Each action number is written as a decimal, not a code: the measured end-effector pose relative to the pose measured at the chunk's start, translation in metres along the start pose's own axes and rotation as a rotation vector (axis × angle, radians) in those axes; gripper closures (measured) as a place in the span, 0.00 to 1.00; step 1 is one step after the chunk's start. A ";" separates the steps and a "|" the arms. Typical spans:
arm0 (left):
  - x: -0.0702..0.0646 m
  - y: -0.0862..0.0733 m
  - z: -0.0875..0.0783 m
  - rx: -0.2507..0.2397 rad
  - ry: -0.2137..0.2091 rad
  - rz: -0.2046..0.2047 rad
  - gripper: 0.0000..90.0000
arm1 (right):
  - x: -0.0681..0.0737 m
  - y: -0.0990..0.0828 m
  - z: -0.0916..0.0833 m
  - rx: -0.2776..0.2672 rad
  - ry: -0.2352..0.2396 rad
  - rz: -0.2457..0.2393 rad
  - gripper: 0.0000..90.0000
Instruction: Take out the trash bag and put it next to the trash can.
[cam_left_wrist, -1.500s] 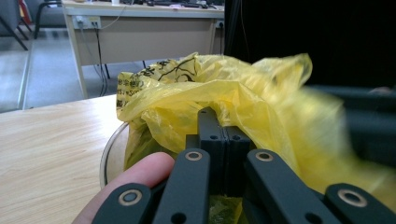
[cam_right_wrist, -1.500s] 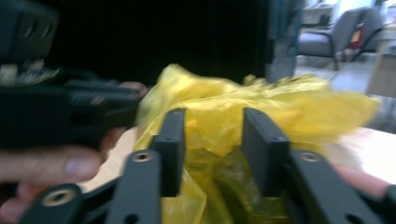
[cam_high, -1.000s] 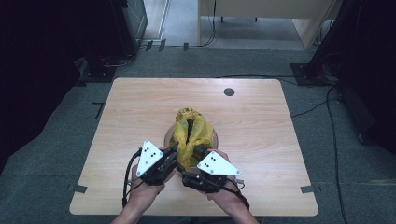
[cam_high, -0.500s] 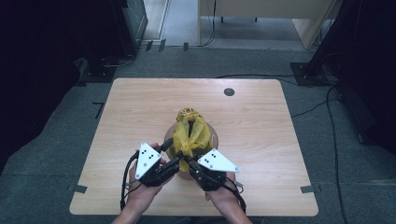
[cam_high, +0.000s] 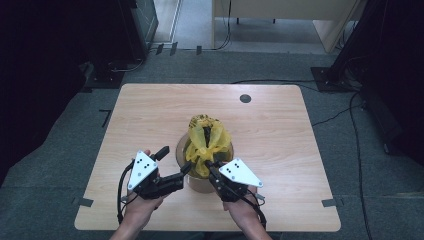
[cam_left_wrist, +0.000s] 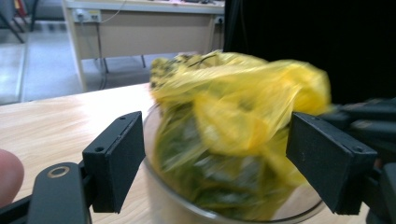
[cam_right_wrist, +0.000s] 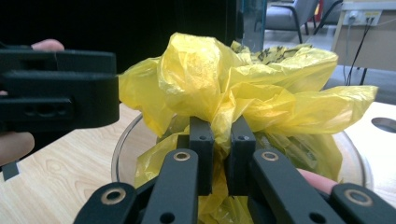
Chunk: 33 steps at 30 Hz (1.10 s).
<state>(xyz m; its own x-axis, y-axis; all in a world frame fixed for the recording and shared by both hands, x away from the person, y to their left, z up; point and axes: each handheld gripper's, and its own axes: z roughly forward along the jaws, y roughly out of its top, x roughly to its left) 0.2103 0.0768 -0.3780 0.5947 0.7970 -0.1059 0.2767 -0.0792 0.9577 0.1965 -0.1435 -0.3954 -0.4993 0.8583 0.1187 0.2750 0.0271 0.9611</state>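
A light wooden table (cam_high: 150, 125) carries a glass bowl (cam_high: 181, 150) near its front edge.

We see an evenly lit table (cam_high: 150, 120), dark surroundings at nine and three o'clock; the yellow bag (cam_left_wrist: 233, 116) looks motion-blurred.

Left gripper (cam_high: 172, 167) has just been opening wide; right gripper (cam_high: 212, 167) is clamped.

Between the fingers of the left gripper (cam_left_wrist: 210, 163) the yellow bag (cam_left_wrist: 233, 116) and the glass bowl (cam_left_wrist: 154, 196) stand in the way. Outside both fingers, the table (cam_high: 150, 115) is free.
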 end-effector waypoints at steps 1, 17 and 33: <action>0.006 -0.002 0.000 0.007 0.027 -0.010 0.20 | -0.001 0.001 -0.002 -0.014 -0.006 -0.003 0.95; 0.069 -0.048 0.002 0.175 0.234 -0.055 0.11 | -0.004 0.005 -0.006 -0.048 -0.019 -0.010 0.95; 0.114 -0.120 0.005 0.399 0.447 -0.086 0.10 | -0.003 0.005 -0.007 -0.065 -0.020 -0.022 0.95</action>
<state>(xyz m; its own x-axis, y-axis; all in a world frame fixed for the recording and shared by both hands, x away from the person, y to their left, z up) 0.2489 0.1745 -0.5068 0.2067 0.9780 0.0269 0.6227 -0.1527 0.7675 0.1939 -0.1496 -0.3892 -0.4879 0.8680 0.0926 0.2098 0.0136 0.9776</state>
